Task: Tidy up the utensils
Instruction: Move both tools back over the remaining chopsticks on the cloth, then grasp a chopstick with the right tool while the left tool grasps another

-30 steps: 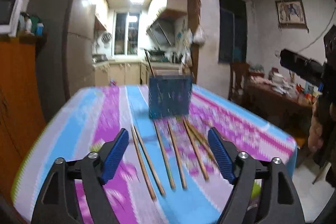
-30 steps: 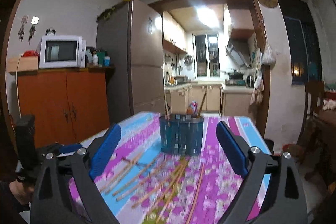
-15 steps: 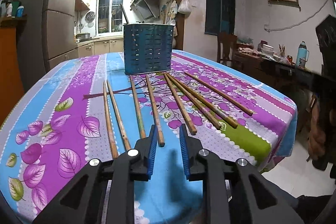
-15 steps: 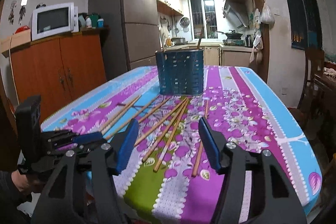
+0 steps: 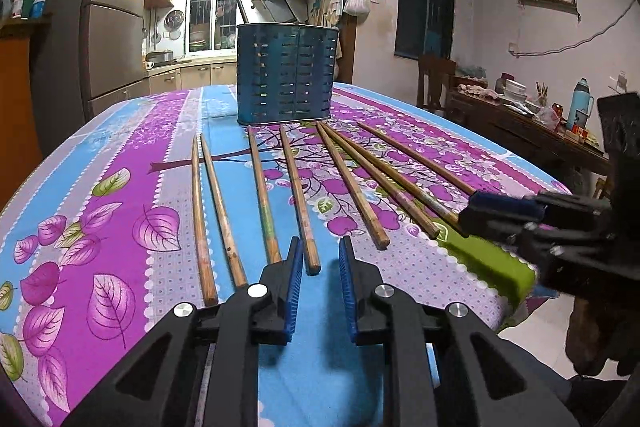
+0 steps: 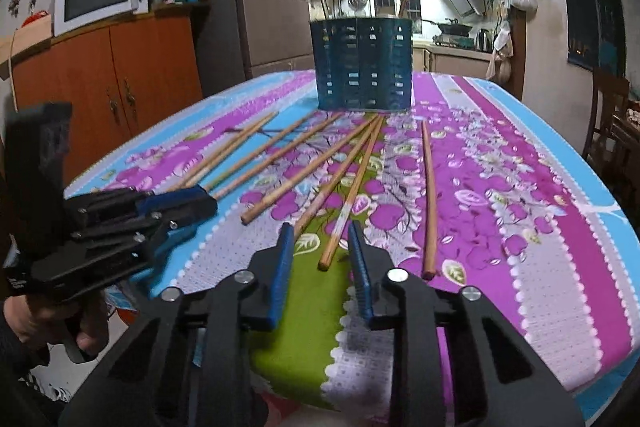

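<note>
Closing in on the chopsticks fanned out before the blue holder [image 5: 286, 75], we bring both claws low over the near edge of the table [image 5: 120, 187]. The left gripper [image 5: 319, 259] has just been narrowing; its ribbed blue pads stand a small gap apart with the near end of one chopstick [image 5: 299, 199] between them, and we see no pad pressing on it. The right gripper [image 6: 320, 247] has likewise just been narrowing, a second chopstick [image 6: 352, 193] lying between its pads, apparently still ungripped.

To do this step well, we judge that each claw should straddle a single stick only, keep its tips just above the cloth, and close squarely across the shaft so that the stick does not roll or pivot out. Neighbouring sticks lie close on the holder's right side, so care is needed there.

The chopsticks are slender, round, tapering wooden rods, worn and mottled. The holder is an upright, rounded-cornered container with rows of slots, standing beyond their far tips; a few sticks already stand in it. The tablecloth [image 6: 520, 227] looks smooth, printed with purple leaves and blue stripes.
</note>
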Motion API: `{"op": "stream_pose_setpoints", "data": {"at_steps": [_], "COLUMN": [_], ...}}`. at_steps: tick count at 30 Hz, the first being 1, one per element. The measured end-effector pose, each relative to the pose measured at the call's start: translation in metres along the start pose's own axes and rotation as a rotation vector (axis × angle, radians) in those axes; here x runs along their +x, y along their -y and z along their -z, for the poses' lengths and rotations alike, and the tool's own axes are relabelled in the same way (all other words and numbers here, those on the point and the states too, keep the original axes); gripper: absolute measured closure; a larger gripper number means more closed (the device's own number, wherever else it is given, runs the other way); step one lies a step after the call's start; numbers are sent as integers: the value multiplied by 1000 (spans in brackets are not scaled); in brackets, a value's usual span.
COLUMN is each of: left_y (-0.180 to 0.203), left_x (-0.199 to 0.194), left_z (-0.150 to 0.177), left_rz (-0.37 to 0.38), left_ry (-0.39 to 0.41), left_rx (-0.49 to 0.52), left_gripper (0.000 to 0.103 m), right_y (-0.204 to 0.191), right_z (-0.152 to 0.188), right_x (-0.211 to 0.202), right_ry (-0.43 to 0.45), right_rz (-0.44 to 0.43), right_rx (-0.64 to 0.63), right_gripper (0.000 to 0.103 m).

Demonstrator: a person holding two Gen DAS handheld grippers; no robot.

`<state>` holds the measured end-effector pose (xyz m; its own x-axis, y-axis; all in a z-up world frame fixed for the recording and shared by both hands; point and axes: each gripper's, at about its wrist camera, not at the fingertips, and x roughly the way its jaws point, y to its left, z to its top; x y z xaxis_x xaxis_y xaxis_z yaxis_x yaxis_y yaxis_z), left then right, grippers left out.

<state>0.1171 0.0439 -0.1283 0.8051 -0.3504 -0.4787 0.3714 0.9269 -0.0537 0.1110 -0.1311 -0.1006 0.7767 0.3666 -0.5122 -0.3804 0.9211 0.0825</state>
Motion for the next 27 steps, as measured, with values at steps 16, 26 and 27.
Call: {"op": "stream_pose_setpoints", "data": {"at_steps": [16,26,27], "left_y": [7,10,11], "left_x": [5,7,6], "left_z": [2,9,9], "left_rz": [-18,-46,-52], "left_ry": [34,91,94], "left_rx": [-3,16,21], "left_gripper": [89,88,88], "right_y": [4,0,1], "right_z": [9,13,14], "right_x": [3,3,3], "right_ry": [15,46,48], "right_rz": [52,71,69], "right_rx": [36,32,35], "right_gripper": [94,93,94]}}
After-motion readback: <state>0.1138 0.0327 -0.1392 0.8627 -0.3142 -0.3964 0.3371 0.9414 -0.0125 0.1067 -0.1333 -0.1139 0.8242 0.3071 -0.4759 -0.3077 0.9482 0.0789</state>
